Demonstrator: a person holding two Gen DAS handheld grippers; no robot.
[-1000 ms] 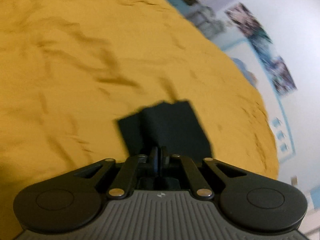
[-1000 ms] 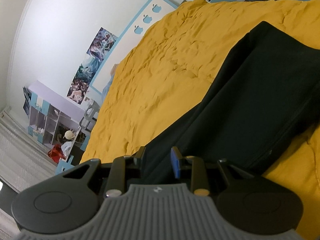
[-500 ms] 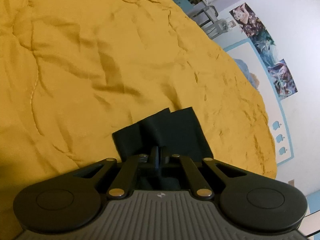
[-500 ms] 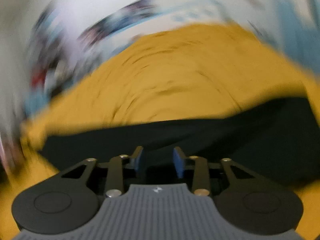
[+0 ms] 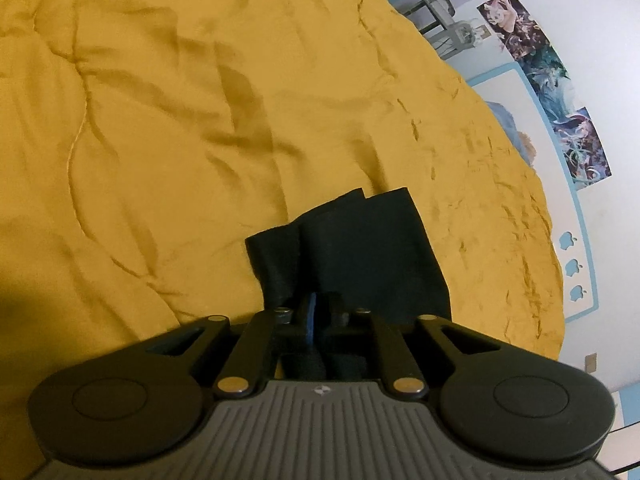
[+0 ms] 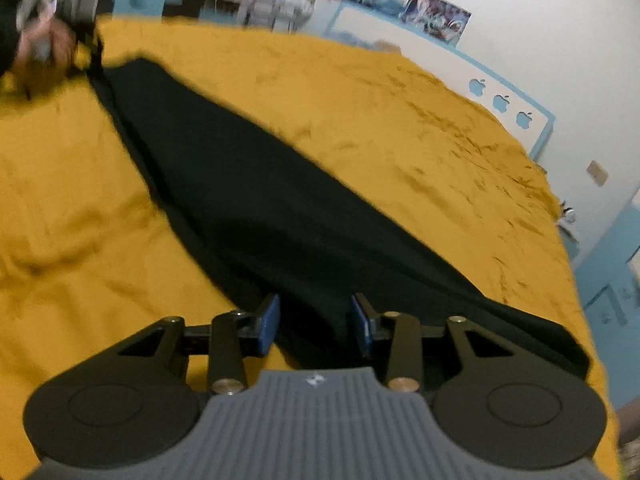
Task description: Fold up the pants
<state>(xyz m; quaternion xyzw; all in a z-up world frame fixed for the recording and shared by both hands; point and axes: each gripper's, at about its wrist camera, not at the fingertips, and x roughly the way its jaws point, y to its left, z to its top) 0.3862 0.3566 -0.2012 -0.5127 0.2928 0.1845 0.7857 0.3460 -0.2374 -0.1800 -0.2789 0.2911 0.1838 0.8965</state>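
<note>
The black pants (image 6: 256,200) lie stretched across a yellow bedspread (image 6: 400,120). In the left wrist view my left gripper (image 5: 318,312) is shut on one end of the pants (image 5: 360,248), whose leg hems hang just past the fingers. In the right wrist view my right gripper (image 6: 314,320) is open, its blue pads on either side of the pants' near end, with cloth between them. The far end of the pants runs to the upper left, where the person's other hand (image 6: 40,52) holds it.
The yellow bedspread (image 5: 160,120) is wrinkled all over. A white and blue headboard (image 6: 440,64) and posters line the wall beyond the bed. Shelves and furniture (image 6: 248,4) stand past the far bed edge.
The right gripper has swung fast and now looks along the length of the pants, still open. The left gripper stays shut on the pants' end and has shifted slightly over the bed.
</note>
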